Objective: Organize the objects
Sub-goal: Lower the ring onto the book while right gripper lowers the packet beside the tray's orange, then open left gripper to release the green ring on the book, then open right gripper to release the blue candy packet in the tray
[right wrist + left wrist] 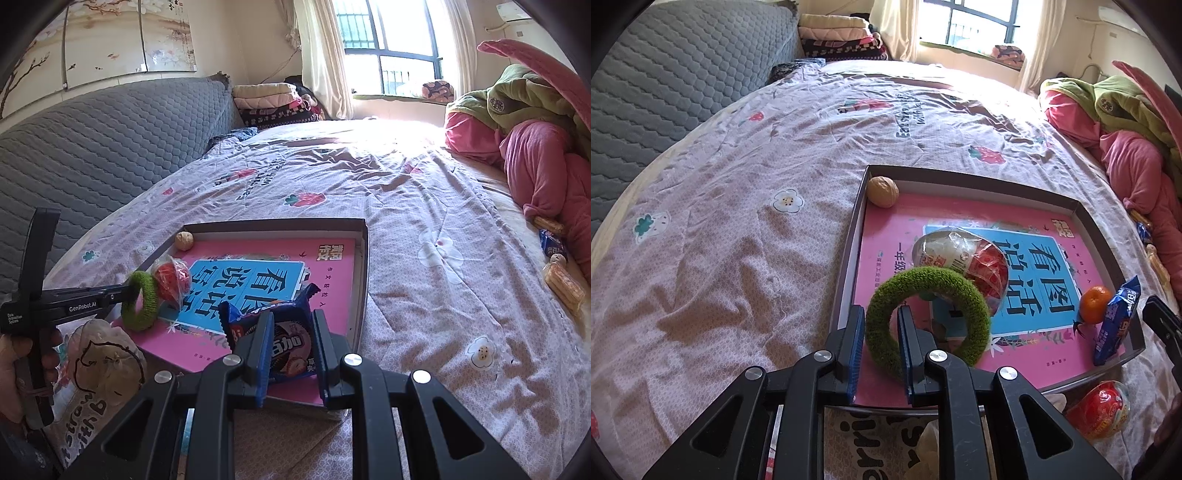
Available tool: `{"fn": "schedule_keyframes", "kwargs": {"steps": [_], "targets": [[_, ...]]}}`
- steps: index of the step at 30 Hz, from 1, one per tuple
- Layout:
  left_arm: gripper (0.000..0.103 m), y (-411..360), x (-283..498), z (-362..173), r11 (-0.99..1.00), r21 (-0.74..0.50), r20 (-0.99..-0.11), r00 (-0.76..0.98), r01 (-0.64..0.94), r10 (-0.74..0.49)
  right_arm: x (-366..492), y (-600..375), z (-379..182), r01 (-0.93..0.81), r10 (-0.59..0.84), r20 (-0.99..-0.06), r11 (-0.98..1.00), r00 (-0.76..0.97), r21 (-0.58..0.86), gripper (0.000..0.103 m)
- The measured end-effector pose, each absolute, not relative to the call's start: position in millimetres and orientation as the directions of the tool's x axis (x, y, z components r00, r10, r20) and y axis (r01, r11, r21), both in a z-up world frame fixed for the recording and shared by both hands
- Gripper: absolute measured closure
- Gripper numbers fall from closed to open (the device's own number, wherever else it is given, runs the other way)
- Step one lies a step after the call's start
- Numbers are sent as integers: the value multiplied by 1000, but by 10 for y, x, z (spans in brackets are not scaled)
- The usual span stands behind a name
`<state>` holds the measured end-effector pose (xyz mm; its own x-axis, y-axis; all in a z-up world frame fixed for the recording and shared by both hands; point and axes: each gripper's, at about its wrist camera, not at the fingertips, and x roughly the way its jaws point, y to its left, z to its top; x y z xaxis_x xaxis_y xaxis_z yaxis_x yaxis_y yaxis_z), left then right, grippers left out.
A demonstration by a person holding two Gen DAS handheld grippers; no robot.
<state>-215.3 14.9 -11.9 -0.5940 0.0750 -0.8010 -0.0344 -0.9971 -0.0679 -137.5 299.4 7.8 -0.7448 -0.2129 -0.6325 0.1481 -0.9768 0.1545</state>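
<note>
Spread across a bed point(738, 184) with a flower-and-strawberry sheet: a shallow cardboard tray point(1115, 236) lined with a pink-and-blue children's book point(886, 236), serving as the collecting place. Already inside: a walnut point(882, 191) in the far corner, a clear bag of red-wrapped sweets point(960, 254) near the middle, a tangerine point(1094, 303) by the right wall. Clamped in the left gripper point(880, 334): a green fuzzy ring point(960, 284), one side of its loop pinched between the pads, hanging over the tray's near-left part, just in front of the sweets bag. Clamped in the right gripper point(291, 345): a blue biscuit packet point(280, 332), pads pressed on both its sides, held over the near-right corner. Clearly mid-placement, both items carried to the tray and neither released. Next, probably: lower each onto bare book cover, part the jaws, lift straight back to avoid dragging the ring's fuzz. Still outside: a red sweets bag point(1102, 410) below the near rim, more snacks point(563, 282) by the pink bedding point(535, 162).
</note>
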Motion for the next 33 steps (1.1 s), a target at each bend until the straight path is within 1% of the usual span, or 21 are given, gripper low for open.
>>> {"fn": "schedule_keyframes", "kwargs": {"steps": [3, 5, 9, 11, 13, 17, 19, 21, 27, 30, 33], "targets": [[84, 155, -2131, -89, -997, -71, -797, -599, -34, 78, -1373, 3005, 87, 147, -213, -631, -977, -746, 156, 82], [81, 159, -2113, -65, -997, -71, -793, -604, -36, 79, -1371, 3013, 94, 145, -212, -629, -977, -748, 157, 82], [80, 191, -2078, -19, -997, -68, -789, -610, -43, 80, -1358, 3014, 108, 146, -215, -626, -976, -749, 161, 82], [74, 204, -2065, 2, -997, -70, -786, -613, -45, 83, -1351, 3006, 119, 148, -215, -625, -976, -750, 159, 82], [66, 216, -2044, 26, -996, -72, -782, -617, -50, 88, -1345, 3003, 126, 146, -212, -624, -977, -752, 157, 82], [63, 240, -1995, 81, -997, -62, -774, -628, -49, 79, -1345, 3015, 135, 140, -213, -625, -976, -751, 164, 82], [58, 238, -1979, 113, -997, -65, -769, -634, -49, 81, -1337, 3021, 148, 136, -210, -625, -977, -752, 165, 82], [55, 244, -1952, 151, -996, -68, -763, -641, -50, 84, -1323, 3025, 170, 137, -211, -621, -977, -755, 166, 81], [51, 287, -1859, 251, -996, -69, -751, -654, -62, 93, -1281, 2992, 230, 151, -218, -609, -975, -763, 160, 72], [47, 295, -1816, 293, -995, -71, -745, -660, -64, 95, -1262, 2970, 252, 157, -219, -604, -975, -766, 155, 67], [47, 299, -1781, 335, -995, -70, -742, -664, -66, 96, -1243, 2961, 279, 158, -216, -599, -976, -771, 149, 66]]}}
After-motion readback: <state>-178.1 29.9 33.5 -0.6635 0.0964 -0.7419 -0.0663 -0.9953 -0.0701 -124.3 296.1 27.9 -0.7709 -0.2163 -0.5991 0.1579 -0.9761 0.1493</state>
